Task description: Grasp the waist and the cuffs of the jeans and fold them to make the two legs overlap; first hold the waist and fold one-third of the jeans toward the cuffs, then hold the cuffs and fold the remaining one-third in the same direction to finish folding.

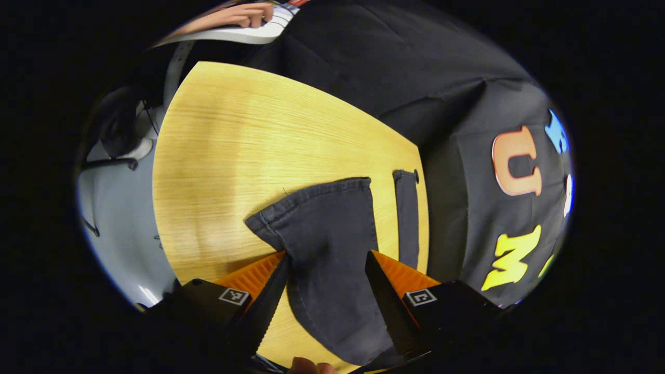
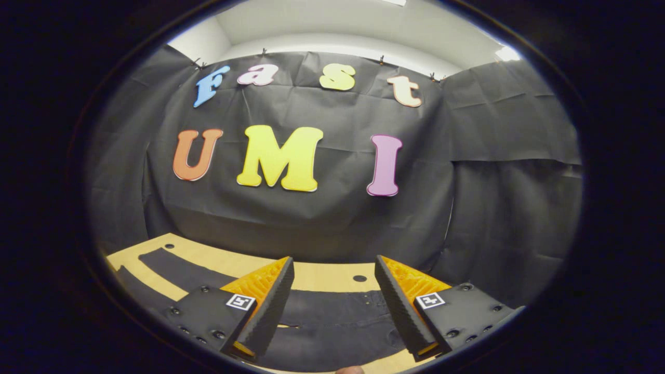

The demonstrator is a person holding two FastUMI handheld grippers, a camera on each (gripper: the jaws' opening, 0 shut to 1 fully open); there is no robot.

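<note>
Dark jeans (image 1: 327, 228) lie flat on the wooden table (image 1: 234, 156). In the left gripper view the near leg ends in a stitched cuff (image 1: 311, 192), and a narrow strip of the far leg (image 1: 407, 218) lies beside it near the table's edge. My left gripper (image 1: 326, 257) is open, its fingers on either side of the near leg just behind the cuff. In the right gripper view the waist of the jeans (image 2: 332, 311) lies below my right gripper (image 2: 333, 262), which is open and hovers over it. The legs (image 2: 176, 270) run off to the left.
The booth's black cloth wall (image 2: 322, 223) hangs right behind the table's far edge. A small round hole (image 2: 359, 278) marks the table top near the waist. Pale floor (image 1: 119, 208) lies beyond the table's end, and a hand (image 1: 244, 15) rests on something white farther off.
</note>
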